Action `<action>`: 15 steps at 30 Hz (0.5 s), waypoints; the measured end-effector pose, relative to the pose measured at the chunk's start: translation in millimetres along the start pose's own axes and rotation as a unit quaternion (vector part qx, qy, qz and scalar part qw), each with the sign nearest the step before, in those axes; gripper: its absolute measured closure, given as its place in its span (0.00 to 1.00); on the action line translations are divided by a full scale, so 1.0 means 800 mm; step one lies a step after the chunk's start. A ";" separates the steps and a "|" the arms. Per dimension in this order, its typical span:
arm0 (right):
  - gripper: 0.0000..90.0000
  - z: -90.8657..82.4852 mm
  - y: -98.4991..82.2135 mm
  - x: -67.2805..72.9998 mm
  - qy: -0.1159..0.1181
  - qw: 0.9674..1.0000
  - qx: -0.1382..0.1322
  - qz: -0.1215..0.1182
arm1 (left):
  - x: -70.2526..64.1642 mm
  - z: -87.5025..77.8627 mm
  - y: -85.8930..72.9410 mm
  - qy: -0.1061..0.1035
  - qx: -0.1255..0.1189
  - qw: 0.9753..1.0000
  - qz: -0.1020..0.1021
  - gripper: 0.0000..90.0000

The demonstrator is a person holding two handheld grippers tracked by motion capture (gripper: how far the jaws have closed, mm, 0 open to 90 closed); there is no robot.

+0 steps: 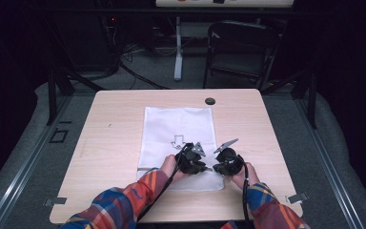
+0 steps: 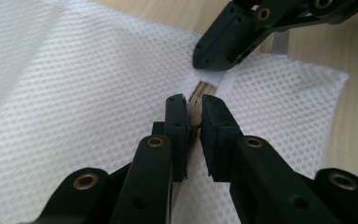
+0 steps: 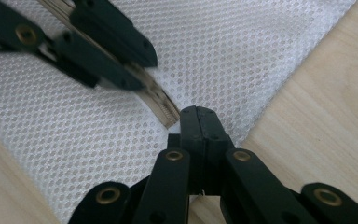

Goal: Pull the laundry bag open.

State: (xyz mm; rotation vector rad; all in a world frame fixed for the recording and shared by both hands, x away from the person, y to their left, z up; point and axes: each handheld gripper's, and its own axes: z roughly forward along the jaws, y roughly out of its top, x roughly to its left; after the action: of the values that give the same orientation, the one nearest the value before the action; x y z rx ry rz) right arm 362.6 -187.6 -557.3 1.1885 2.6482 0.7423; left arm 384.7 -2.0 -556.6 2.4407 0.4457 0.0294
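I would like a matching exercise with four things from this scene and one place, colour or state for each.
Things:
1. mesh bag
2. left gripper
3. right gripper
4. folding chair

States:
a. stands on the floor behind the table
b. shut on the bag's beige zipper strip
c. white, lying flat on the table
d. shut at the bag's edge

Pairs: 1-c, 2-b, 3-d, 4-a

Dim room, brightly lit tabletop, soft blurred close-ups
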 end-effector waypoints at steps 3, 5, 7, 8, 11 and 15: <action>1.00 0.000 0.000 0.000 0.001 1.000 0.000 -0.001 | 0.000 -0.002 -0.002 -0.001 0.002 1.000 -0.002 0.90; 1.00 0.001 0.001 0.000 0.000 1.000 0.000 -0.002 | 0.000 -0.003 -0.002 -0.001 0.004 1.000 -0.001 0.90; 1.00 0.000 0.001 0.000 -0.001 1.000 0.001 -0.003 | -0.001 -0.004 -0.003 -0.003 0.007 1.000 -0.005 0.90; 1.00 0.000 0.001 0.000 -0.002 1.000 0.002 -0.004 | 0.000 -0.004 -0.003 -0.006 0.003 1.000 -0.005 0.90; 1.00 0.000 0.001 0.000 -0.003 1.000 0.004 -0.006 | -0.001 -0.004 -0.003 -0.004 0.005 1.000 -0.005 0.90; 1.00 0.000 0.001 0.000 -0.003 1.000 0.004 -0.008 | 0.000 -0.004 -0.003 -0.008 0.007 1.000 -0.005 0.90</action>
State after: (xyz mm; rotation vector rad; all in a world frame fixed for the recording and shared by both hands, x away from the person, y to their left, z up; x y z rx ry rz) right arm 363.0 -187.3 -556.9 1.1688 2.6545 0.7261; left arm 383.5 1.7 -555.6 2.4510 0.4536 0.0032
